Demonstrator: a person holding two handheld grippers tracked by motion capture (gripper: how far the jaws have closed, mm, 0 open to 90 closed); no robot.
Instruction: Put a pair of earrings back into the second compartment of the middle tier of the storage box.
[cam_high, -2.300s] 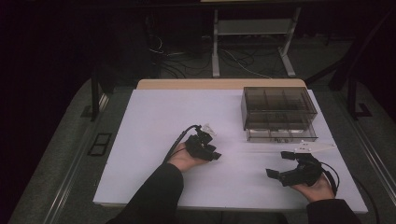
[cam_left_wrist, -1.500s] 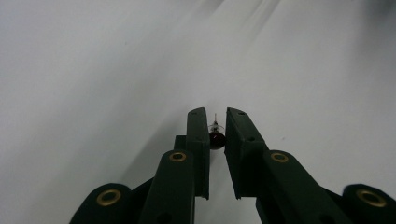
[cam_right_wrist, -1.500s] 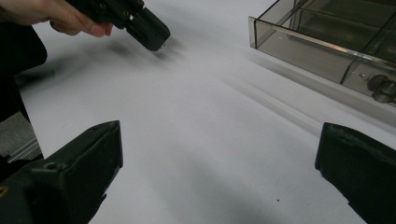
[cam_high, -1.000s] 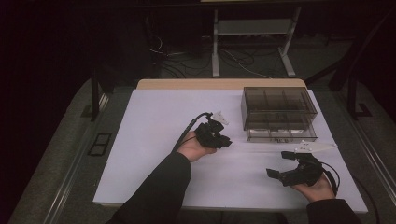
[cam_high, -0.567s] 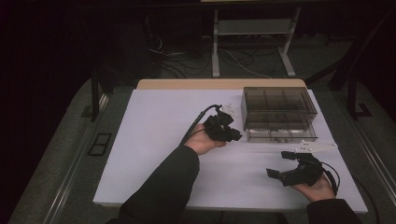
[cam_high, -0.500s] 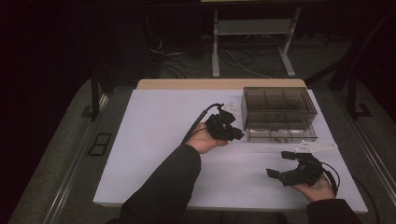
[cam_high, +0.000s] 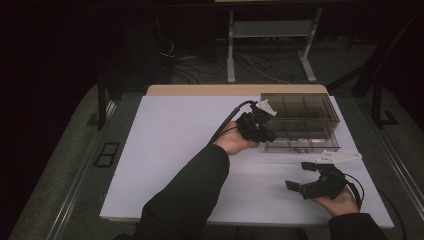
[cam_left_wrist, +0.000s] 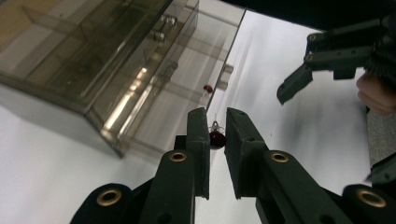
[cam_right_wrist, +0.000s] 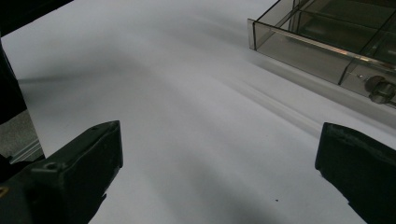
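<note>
Pinched in the closed left gripper (cam_left_wrist: 217, 135) over the smoky drawer box (cam_high: 300, 121) near the table's (cam_high: 175, 145) far right corner, a tiny red bead (cam_left_wrist: 216, 137): light, hard, slippery, best nipped dead-centre; right gripper (cam_right_wrist: 219, 158) agape, empty.

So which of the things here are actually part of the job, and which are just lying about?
In the job:
- left gripper, pinching a small dark red piece
- smoky clear compartment box, its drawer pulled out
- right gripper, open, resting on the table

Just there:
- white table top
- cables on the floor
- metal stand
</note>
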